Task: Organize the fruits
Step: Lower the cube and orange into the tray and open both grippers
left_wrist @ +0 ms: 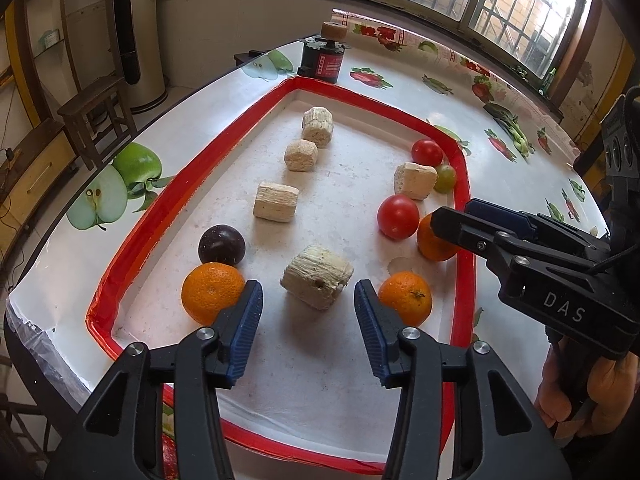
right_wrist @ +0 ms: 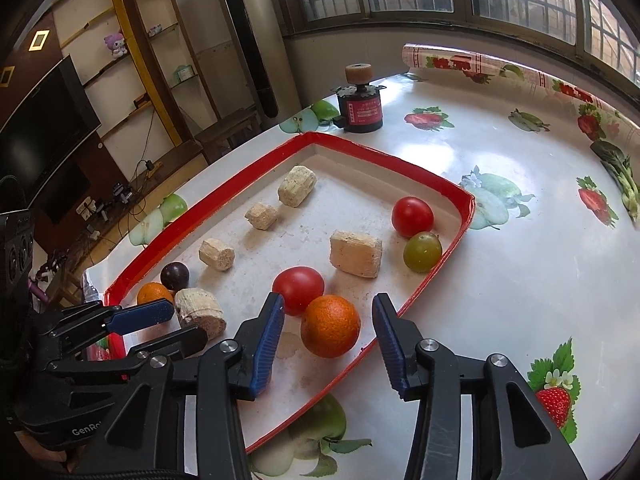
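A: Orange skin sits right between the right gripper (right_wrist: pixel 328 344) pads, and that orange (right_wrist: pixel 330 325) lies inside the red-rimmed tray (right_wrist: pixel 460 216), close to its rim at four o'clock. The jaws are spread and touch nothing.

B: And the left gripper (left_wrist: pixel 308 320)?

A: Also spread, empty, aimed at the pale fibrous block (left_wrist: pixel 318 280) at twelve o'clock of its tips. One orange (left_wrist: pixel 212 292) lies at nine o'clock beside its left pad, another (left_wrist: pixel 406 298) at three o'clock beside the right.

B: How would you take the fruit cleanly?

A: I'd say lower the right gripper until the pads straddle the widest part of the orange, then close gently; it's round and could roll toward the red tomato (right_wrist: pixel 299 289) touching it at eleven o'clock. Keep the outer pad clear of the rim.
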The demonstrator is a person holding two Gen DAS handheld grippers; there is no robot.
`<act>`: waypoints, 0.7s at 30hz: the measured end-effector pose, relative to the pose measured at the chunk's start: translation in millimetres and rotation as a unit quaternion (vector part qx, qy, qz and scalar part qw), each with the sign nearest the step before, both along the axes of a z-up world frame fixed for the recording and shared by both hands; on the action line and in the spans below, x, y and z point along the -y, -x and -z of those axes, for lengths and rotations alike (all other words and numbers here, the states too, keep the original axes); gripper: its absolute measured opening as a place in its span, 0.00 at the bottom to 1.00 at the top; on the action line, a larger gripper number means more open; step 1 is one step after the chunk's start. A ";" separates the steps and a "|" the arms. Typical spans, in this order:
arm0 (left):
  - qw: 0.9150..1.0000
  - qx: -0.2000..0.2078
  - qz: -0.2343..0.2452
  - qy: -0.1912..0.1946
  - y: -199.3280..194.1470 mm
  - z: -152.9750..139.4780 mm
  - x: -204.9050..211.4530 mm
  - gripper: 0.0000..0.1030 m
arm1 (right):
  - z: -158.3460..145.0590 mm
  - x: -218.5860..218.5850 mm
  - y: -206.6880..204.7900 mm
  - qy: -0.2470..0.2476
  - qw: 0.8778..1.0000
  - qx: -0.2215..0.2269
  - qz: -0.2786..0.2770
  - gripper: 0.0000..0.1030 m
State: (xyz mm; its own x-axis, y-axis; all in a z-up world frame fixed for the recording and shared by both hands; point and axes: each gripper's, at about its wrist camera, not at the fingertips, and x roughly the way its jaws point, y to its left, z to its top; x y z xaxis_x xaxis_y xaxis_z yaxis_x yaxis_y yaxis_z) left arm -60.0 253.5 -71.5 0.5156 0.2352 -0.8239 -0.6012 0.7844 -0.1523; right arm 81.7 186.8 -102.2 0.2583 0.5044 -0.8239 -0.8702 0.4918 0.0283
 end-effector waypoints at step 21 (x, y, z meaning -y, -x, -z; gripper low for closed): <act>1.000 0.000 0.004 -0.024 32.9 -9.3 23.4 0.45 | -33.1 35.8 20.2 -0.027 0.999 0.013 -0.013 0.56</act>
